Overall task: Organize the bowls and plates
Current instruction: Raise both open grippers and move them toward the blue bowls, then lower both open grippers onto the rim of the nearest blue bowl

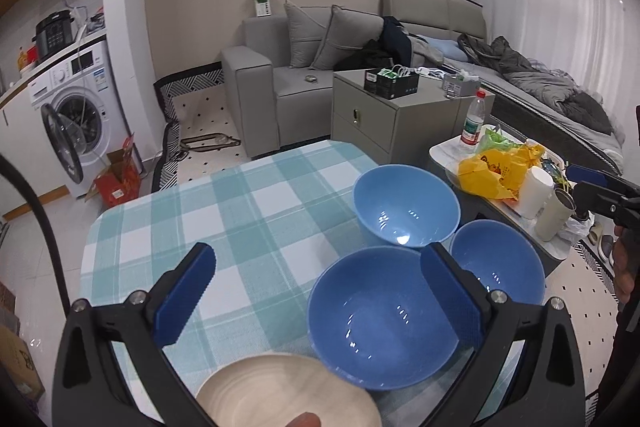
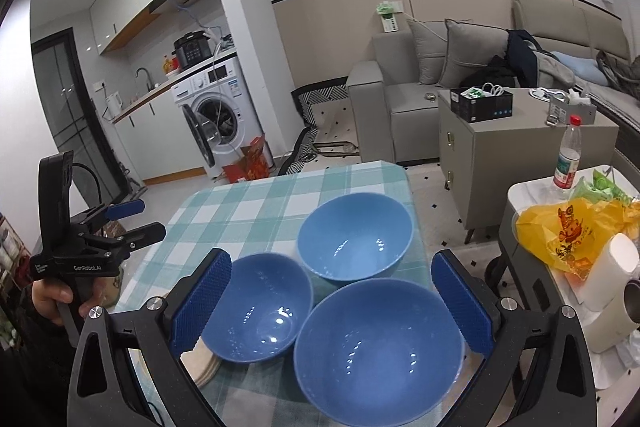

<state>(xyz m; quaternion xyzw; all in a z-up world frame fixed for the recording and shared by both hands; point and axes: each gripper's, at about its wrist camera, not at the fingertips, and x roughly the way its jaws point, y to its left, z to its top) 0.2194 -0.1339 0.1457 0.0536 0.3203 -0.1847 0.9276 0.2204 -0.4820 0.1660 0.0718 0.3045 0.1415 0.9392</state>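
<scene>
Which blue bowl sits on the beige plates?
The smallest blue bowl, nearest the left hand-held gripper; the other two bowls rest directly on the checked tablecloth.

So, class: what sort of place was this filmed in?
Probably a small studio flat: a grey sofa, a washing machine under a kitchen counter, and a bed share one room.

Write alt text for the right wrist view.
The open right claw hovers over three empty blue bowls on a checked tablecloth. At left, a hand holds the left claw, also open.
</scene>
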